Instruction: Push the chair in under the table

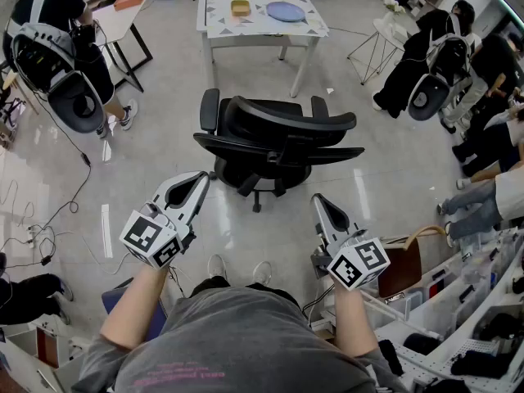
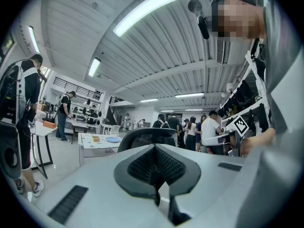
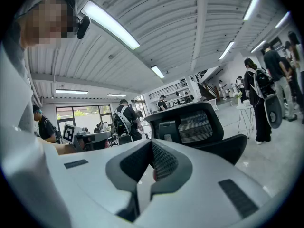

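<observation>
A black office chair stands on the floor with its back toward me, a short way in front of a white table. My left gripper hangs just left of the chair's backrest, shut and empty. On the other side, my right gripper is also shut with nothing in it, short of the chair's right armrest. Neither touches the chair. The backrest top shows beyond the closed jaws in the left gripper view. In the right gripper view the chair's back and armrest fill the middle distance.
The table carries a blue plate and a small yellow bowl. People stand at the far left and right. A white rack is near right, a small round stand beside the table, cables on the left floor.
</observation>
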Demonstrator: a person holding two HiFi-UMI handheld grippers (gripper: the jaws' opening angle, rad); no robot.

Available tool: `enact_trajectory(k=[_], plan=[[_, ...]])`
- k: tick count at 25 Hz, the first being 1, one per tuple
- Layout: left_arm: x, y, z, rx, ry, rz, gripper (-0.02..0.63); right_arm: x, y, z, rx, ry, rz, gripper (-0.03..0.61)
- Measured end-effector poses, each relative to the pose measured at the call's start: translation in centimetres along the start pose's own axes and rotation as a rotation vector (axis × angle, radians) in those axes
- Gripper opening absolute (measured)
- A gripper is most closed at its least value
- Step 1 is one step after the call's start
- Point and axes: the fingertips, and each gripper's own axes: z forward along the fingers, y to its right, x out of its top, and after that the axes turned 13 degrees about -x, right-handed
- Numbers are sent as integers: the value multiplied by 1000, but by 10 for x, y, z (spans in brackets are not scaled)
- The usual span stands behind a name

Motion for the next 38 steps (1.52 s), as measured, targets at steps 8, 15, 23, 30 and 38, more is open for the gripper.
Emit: enact_trajectory(k=[8, 15, 23, 30, 38], plan=[[1, 5, 6, -8, 2, 3, 2, 5, 1, -2, -7, 16, -5, -2], [2, 10, 6, -12, 1, 14, 2, 8, 0, -5, -20, 28, -19, 0], [4, 13, 7, -18, 0, 26, 8, 12, -1, -4, -35, 35, -36, 0], [3, 17, 11, -36, 0, 26, 51, 16, 1, -6, -57, 42, -45, 0], [3, 17, 13, -38, -3, 28, 67, 14, 5, -6, -67, 38, -39, 0]])
